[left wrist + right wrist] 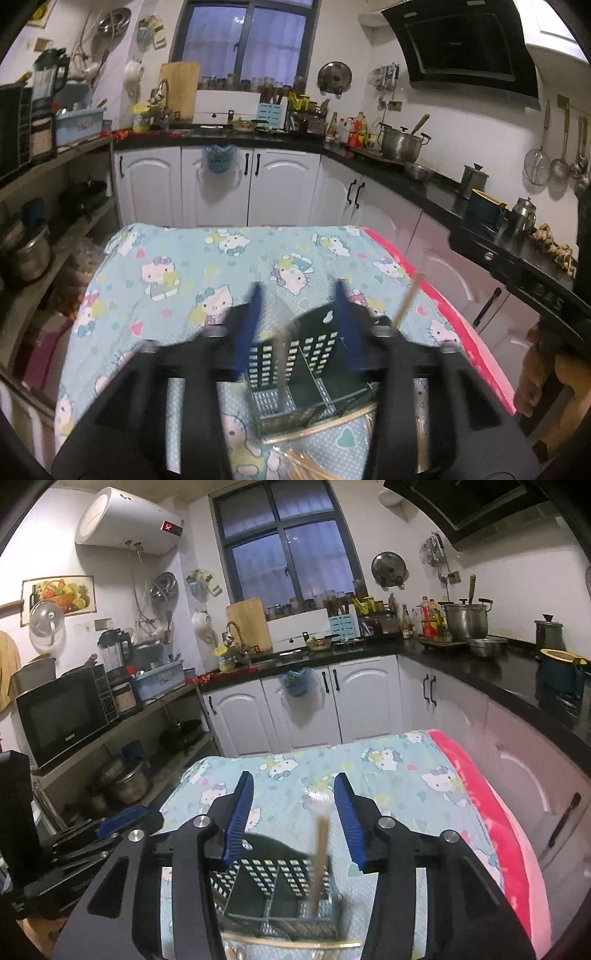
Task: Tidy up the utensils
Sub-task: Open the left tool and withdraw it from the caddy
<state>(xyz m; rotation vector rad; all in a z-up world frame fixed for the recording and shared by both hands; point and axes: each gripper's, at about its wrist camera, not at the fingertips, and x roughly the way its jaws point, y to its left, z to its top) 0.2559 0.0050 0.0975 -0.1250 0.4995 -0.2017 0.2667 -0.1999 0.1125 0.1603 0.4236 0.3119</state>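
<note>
Stood upright in the black holder (273, 890) on the worktop (388, 771), a light, stiff wooden-handled utensil (320, 834), best gripped mid-handle, between released right fingers (239, 816); left fingers (248, 325) likewise released.

black gripper (293, 812) frames, blue ribbed pads (240, 818), silver screws (202, 821).

The kitchen is lit evenly by cool indoor light, while the window (245, 44) shows dusky blue. Glare is seen on the white cabinet doors (369, 701) and the black countertop (480, 668). Straight lines are bent strongly toward the dark, vignetted corners. The blue gripper pads (249, 325) are smeared by motion blur in the left wrist view, sharper in the right
</note>
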